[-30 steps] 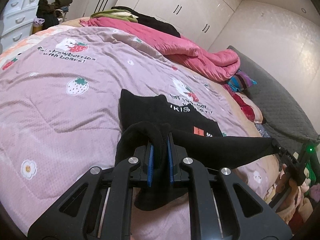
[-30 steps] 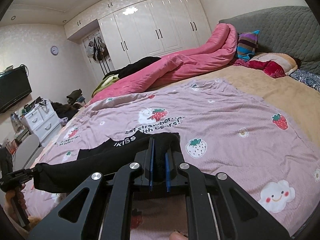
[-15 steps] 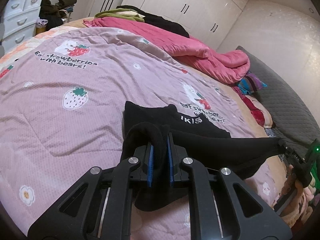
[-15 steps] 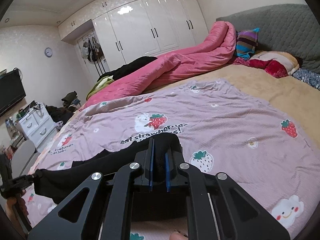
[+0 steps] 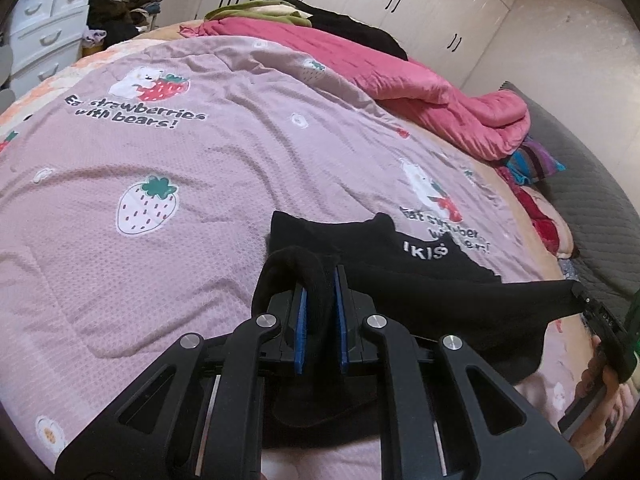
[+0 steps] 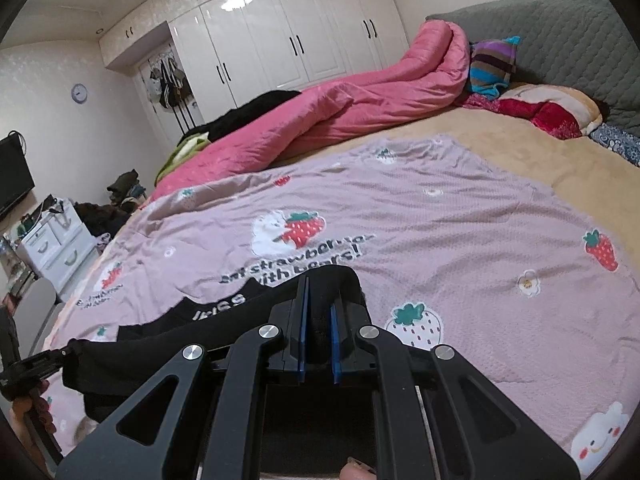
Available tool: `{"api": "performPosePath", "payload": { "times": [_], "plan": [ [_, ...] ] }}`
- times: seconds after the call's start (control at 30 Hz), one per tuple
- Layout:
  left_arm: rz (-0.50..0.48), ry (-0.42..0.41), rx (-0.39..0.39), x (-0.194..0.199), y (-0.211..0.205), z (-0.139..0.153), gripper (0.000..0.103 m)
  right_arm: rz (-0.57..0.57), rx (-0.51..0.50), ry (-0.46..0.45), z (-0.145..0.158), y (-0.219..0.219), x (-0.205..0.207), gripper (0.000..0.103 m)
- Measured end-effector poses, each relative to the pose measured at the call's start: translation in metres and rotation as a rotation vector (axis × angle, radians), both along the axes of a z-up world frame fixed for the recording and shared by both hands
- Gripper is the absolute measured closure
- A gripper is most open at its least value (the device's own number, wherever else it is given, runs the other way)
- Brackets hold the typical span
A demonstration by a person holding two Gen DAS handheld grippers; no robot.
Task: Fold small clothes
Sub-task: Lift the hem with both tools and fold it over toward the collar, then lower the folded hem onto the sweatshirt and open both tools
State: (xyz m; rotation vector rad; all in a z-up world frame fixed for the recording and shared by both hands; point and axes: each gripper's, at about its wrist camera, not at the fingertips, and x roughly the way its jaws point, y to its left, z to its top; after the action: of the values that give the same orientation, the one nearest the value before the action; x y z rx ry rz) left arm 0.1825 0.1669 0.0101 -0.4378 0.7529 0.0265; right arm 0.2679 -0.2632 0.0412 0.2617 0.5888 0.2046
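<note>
I'm seeing soft, warm indoor light, prob. from ceiling lamps; one glares off the glossy wardrobe doors (image 6: 280, 28) in the right wrist view. Both views are sharp mid-frame, w/ heavy fisheye bending and dark vignette at the corners. The black garment (image 5: 440, 280) reads as a near-featureless dark mass. Shadows on the pink bedspread (image 5: 180, 208) are faint, only along wrinkles. Slight softness toward the edges.

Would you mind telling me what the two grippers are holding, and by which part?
Both hold one black garment: the left gripper pinches its left end, the right gripper its right end, the edge stretched between them.
</note>
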Motion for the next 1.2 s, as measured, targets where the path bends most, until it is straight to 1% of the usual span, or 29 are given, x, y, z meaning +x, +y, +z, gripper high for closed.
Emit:
{"api": "performPosePath", "payload": {
  "times": [0.17,0.2,0.23,0.27,0.3,0.37,0.47,0.53,0.57,0.6,0.7,0.8,0.9,0.97,1.1,1.2],
  "plan": [
    [-0.003,0.006,0.013,0.005,0.000,-0.008,0.095,0.001,-0.023,0.040,-0.021,0.004,0.010,0.094],
    [-0.002,0.004,0.005,0.004,0.000,-0.008,0.094,0.002,-0.028,0.046,-0.024,0.005,0.011,0.093],
    [0.001,-0.001,0.001,0.003,0.001,-0.008,0.093,-0.001,-0.032,0.048,-0.026,0.005,0.012,0.090],
    [0.002,-0.005,0.001,0.002,0.001,-0.007,0.091,-0.009,-0.043,0.047,-0.029,0.006,0.012,0.087],
    [0.008,-0.014,0.015,-0.001,0.000,-0.005,0.084,-0.013,-0.048,0.045,-0.029,0.005,0.012,0.087],
    [0.020,-0.039,0.052,-0.007,-0.002,0.002,0.078,-0.010,-0.046,0.037,-0.031,0.003,0.010,0.085],
    [0.008,-0.085,0.061,-0.022,-0.004,0.015,0.078,0.005,-0.053,0.022,-0.030,0.003,0.006,0.083],
    [-0.027,-0.090,0.084,-0.031,-0.012,0.017,0.078,0.039,-0.061,0.021,-0.030,0.006,0.003,0.084],
    [-0.046,-0.083,0.098,-0.034,-0.016,0.017,0.079,0.054,-0.066,0.020,-0.030,0.008,0.002,0.086],
    [-0.071,-0.063,0.107,-0.036,-0.022,0.013,0.083,0.078,-0.077,0.018,-0.030,0.012,-0.001,0.087],
    [-0.128,-0.012,0.096,-0.039,-0.042,-0.002,0.088,0.129,-0.119,0.030,-0.035,0.025,-0.006,0.087],
    [-0.229,0.023,0.135,-0.035,-0.076,-0.011,0.088,0.169,-0.144,0.056,-0.043,0.039,-0.006,0.087],
    [-0.281,0.069,0.136,-0.033,-0.093,-0.026,0.088,0.199,-0.140,0.092,-0.053,0.047,-0.005,0.087],
    [-0.275,0.079,0.150,-0.031,-0.096,-0.032,0.088,0.216,-0.136,0.113,-0.058,0.051,-0.004,0.086],
    [-0.247,0.096,0.159,-0.023,-0.091,-0.041,0.088,0.233,-0.188,0.166,-0.072,0.065,0.000,0.086],
    [-0.212,0.089,0.186,-0.015,-0.086,-0.042,0.088,0.223,-0.206,0.205,-0.082,0.070,0.006,0.086]
  ]
}}
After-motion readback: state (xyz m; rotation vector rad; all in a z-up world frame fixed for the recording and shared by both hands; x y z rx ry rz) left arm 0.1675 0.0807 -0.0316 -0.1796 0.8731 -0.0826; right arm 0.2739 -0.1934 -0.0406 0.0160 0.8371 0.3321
